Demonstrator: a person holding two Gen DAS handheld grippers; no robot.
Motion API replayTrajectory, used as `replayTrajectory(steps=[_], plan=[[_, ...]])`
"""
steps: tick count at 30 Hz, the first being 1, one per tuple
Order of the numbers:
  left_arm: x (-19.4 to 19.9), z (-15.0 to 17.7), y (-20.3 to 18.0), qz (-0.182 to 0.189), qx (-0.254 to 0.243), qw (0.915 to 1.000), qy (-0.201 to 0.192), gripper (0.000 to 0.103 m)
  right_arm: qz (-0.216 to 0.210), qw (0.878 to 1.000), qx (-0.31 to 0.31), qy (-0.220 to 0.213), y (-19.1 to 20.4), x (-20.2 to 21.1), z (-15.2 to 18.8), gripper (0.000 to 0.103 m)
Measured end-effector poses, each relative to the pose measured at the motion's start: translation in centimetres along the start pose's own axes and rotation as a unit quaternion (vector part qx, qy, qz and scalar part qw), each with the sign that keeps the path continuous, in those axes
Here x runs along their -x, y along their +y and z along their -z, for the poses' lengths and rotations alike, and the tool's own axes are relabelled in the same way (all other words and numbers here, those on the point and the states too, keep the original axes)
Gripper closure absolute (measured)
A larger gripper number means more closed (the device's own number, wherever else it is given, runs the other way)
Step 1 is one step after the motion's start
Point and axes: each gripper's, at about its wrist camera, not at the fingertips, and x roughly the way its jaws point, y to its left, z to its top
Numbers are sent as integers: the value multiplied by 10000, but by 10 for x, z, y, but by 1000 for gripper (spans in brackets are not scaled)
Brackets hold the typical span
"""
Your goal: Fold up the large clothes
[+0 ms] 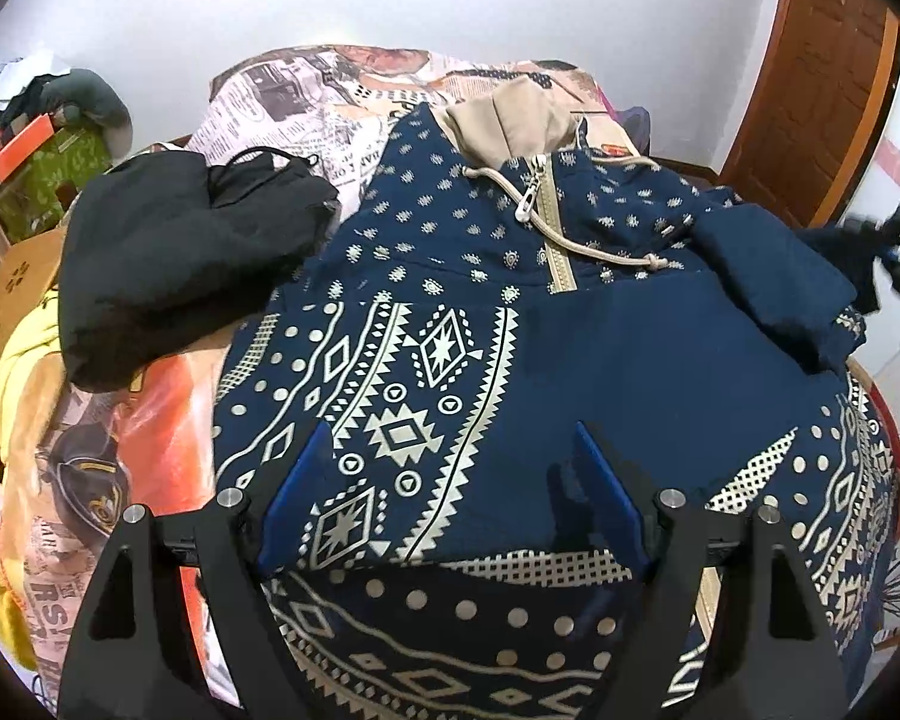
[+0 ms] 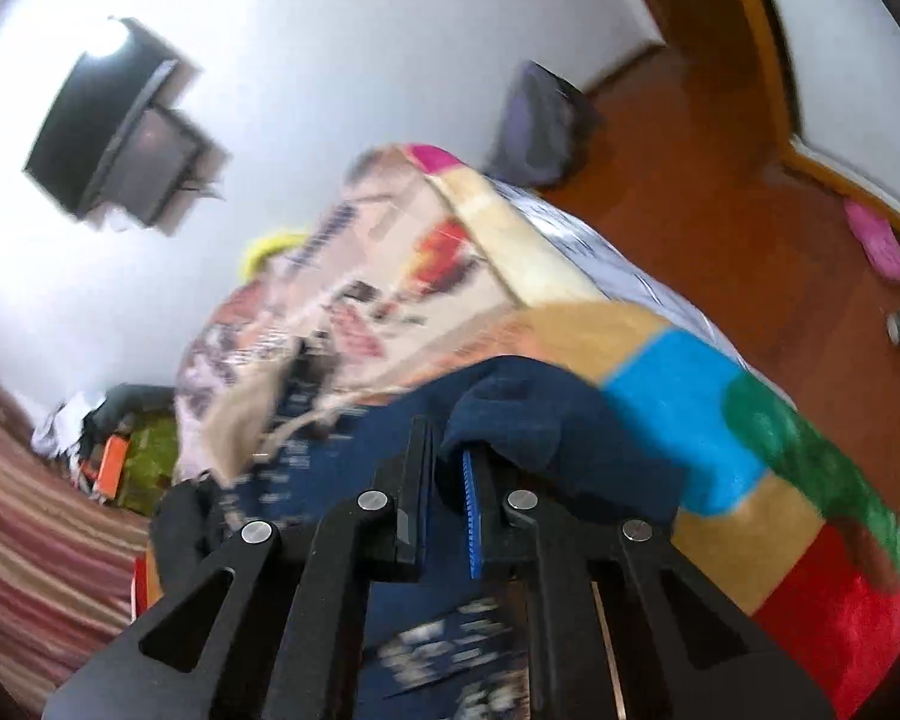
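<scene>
Spreading wide above the navy patterned hoodie [image 1: 510, 348], the left gripper [image 1: 450, 480] has its two blue-padded fingers [image 1: 606, 492] well apart and released, hovering over the garment's printed front with nothing between them. The hoodie lies face up on the bed [image 1: 168, 420], zipper [image 1: 549, 228] and beige hood [image 1: 510, 120] at the far end, hem toward the camera. The right gripper [image 2: 447, 468] has its fingers nearly together, clenched on a fold of the plain navy sleeve [image 2: 510, 414]; the cloth bunches over the finger tips, and that view is blurred. In the left view the sleeve [image 1: 774, 276] lies folded across the chest near the hoodie's right edge, with the right gripper [image 1: 894, 246] at the frame edge beside it. A black garment [image 1: 174, 276] sits on the bed just left of the hoodie, touching its shoulder edge. Bare blanket [image 2: 690, 420] shows beyond the sleeve in the right view.
</scene>
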Motion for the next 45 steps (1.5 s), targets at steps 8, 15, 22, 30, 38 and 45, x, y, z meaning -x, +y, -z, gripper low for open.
replayTrajectory(steps=[8,15,22,30,38,45], plan=[[28,4,14,-26,50,9996,-260,22,-607,9887,1366,-76,109,23,9,96],[49,12,38,-104,251,9988,-411,22,-1065,9694,2107,667,179,-13,62,96],[62,24,71,-292,500,9976,-389,22,-1086,9417,2444,2040,199,-84,143,96],[60,40,90,-380,725,9965,-185,22,-582,8971,2863,3315,179,-129,212,95],[52,41,71,-372,521,9979,-38,22,-366,8619,3448,3701,170,-105,218,85],[45,29,31,-384,-40,9993,-31,22,-363,8976,3258,2947,146,-62,158,84]])
